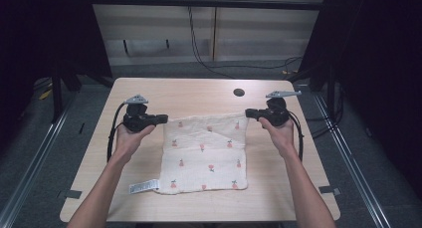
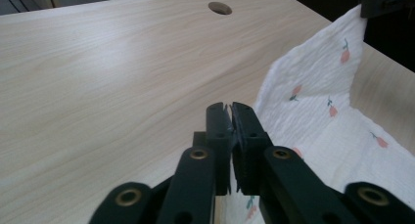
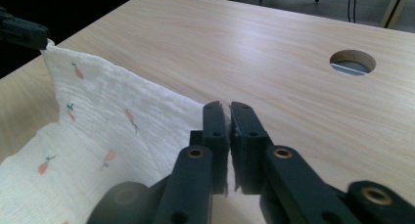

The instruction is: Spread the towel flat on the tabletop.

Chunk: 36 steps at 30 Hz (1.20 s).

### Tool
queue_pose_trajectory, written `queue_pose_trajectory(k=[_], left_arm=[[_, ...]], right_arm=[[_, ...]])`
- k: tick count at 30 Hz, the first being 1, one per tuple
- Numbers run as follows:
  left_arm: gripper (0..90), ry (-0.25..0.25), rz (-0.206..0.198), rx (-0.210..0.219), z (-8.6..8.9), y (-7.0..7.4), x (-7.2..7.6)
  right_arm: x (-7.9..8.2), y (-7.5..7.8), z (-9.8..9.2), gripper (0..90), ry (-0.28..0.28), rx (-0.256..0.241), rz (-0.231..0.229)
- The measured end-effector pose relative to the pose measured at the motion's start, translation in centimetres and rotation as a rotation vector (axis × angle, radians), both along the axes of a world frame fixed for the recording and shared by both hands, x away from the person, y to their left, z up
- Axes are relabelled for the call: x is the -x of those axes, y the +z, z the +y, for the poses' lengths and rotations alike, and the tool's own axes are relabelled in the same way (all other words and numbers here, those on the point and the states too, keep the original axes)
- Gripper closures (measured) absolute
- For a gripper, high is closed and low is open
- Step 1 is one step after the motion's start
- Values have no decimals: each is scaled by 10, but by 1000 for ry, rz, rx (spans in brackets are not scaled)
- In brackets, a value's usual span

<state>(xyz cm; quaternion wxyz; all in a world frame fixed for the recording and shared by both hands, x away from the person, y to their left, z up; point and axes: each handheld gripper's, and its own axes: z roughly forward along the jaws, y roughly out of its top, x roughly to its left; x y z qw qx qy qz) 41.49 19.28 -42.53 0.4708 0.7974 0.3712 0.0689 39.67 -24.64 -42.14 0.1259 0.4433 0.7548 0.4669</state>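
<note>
**Folding the cloth: keep both far corners level**

I've got my left gripper (image 1: pixel 161 119) pinching the far-left corner of the cloth (image 1: pixel 206 156) and my right gripper (image 1: pixel 250 113) pinching the far-right corner. Both pairs of jaws are pressed together on the fabric edge. The cloth lies mid-worktop (image 1: pixel 199 91), far edge lifted off the wood, near edge flat with its label (image 1: pixel 144 186) at the near-left corner.

My read: this is a fold of the far edge toward me. To do it well:
- Keep both hands at the same height and pace, or the fold goes skewed.
- Keep light tension between corners so the edge doesn't sag.
- Land far corners on near corners before letting go.
- Clear of the hole (image 1: pixel 239 92) in the worktop; not a concern.
</note>
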Motion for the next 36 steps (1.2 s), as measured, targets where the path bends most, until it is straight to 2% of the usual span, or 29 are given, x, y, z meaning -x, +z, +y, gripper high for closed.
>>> queue_pose_trajectory(k=[1,3,6,8,11,15,17,18,20,22,25,28,29,31,34,36], left_arm=[[822,4,-3,-1,0,1,-1],[807,10,-12,20,2,6,-1],[787,10,-10,9,8,9,1],[772,14,-10,-7,13,9,4],[759,13,-11,1,19,6,14],[759,-35,-8,-38,21,-2,31],[818,-74,-2,-38,24,-7,41],[834,-83,0,-65,25,-9,46],[859,-106,0,-73,27,-10,57],[856,-127,-3,-78,28,-12,68],[823,-145,28,-57,29,-17,82],[804,-163,42,-65,27,-24,93],[806,-158,50,-84,26,-27,95],[788,-137,68,-90,25,-35,97],[745,-141,95,-111,22,-49,96],[696,-147,105,-114,19,-55,96]], right_arm=[[-1,-1,0,801,-10,2,2],[-2,-2,0,761,-21,-2,6],[1,2,-1,685,-34,2,-13],[5,5,-2,644,-36,17,-15],[13,8,-2,621,-24,34,-10],[28,7,1,617,12,62,4],[39,6,4,604,26,75,17],[46,6,5,605,38,80,22],[57,4,7,611,66,94,26],[67,0,8,623,79,88,34],[81,-11,10,632,99,88,63],[92,-27,17,639,126,120,91],[95,-32,18,643,128,122,97],[98,-41,23,650,132,140,111],[100,-56,26,661,98,161,121],[101,-60,27,659,93,168,122]])
